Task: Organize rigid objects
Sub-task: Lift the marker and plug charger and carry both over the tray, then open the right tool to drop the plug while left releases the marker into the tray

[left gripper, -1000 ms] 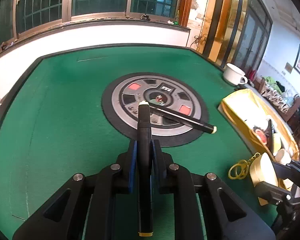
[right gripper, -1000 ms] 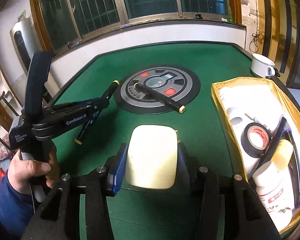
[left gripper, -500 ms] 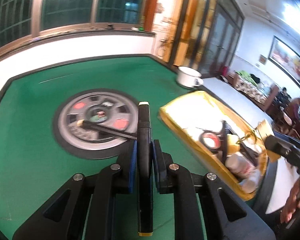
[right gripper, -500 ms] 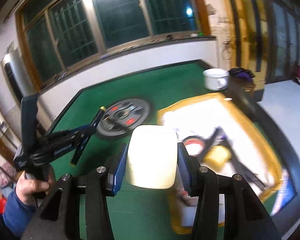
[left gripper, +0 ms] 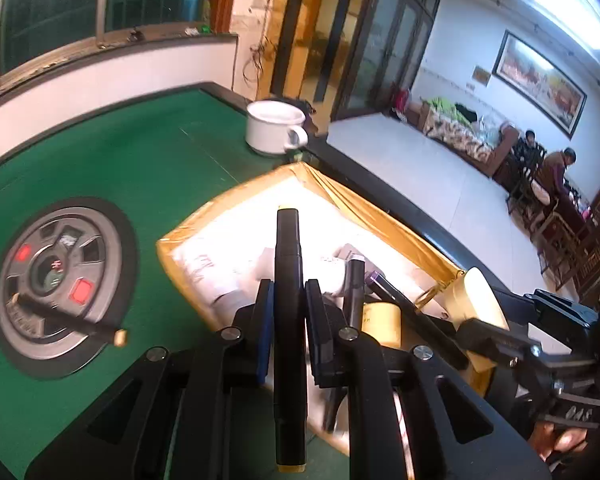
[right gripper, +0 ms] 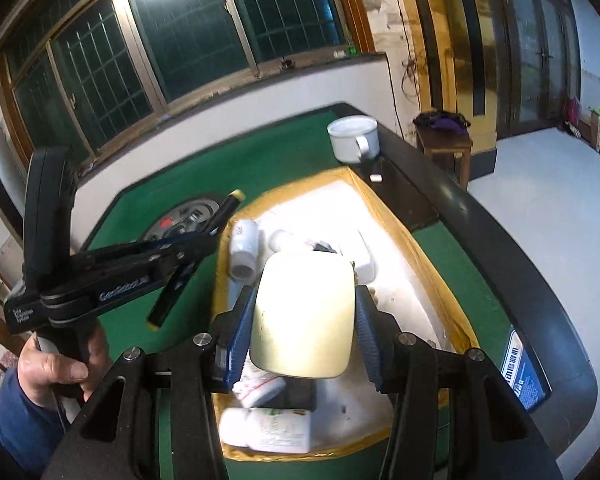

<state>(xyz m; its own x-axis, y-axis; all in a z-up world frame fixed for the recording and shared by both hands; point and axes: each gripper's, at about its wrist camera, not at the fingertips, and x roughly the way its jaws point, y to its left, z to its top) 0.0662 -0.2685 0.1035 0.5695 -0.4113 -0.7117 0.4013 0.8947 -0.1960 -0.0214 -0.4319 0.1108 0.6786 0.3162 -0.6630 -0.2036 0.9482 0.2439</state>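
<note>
Two loads, both over the yellow box (right gripper: 432,276).
Left gripper (left gripper: 288,304) pinches a black marker (left gripper: 288,320); right gripper (right gripper: 302,316) clamps a cream block (right gripper: 304,312). Released together, they may collide, or the marker may bounce out at nine o'clock onto the green table (left gripper: 140,168).

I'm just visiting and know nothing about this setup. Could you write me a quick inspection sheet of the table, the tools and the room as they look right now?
Surface: green felt table with a round grey centre panel.
Job's things: black marker and cream block held over the yellow-lined box; another marker lies on the panel.
Clutter: white bottles and pens in the box; white mug by the table's edge.
Grippers: left gripper shut on the black marker; right gripper shut on the cream block.
Cables: wires hang on the far wall.
Surroundings: dark windows, a framed picture, people seated far off.
</note>
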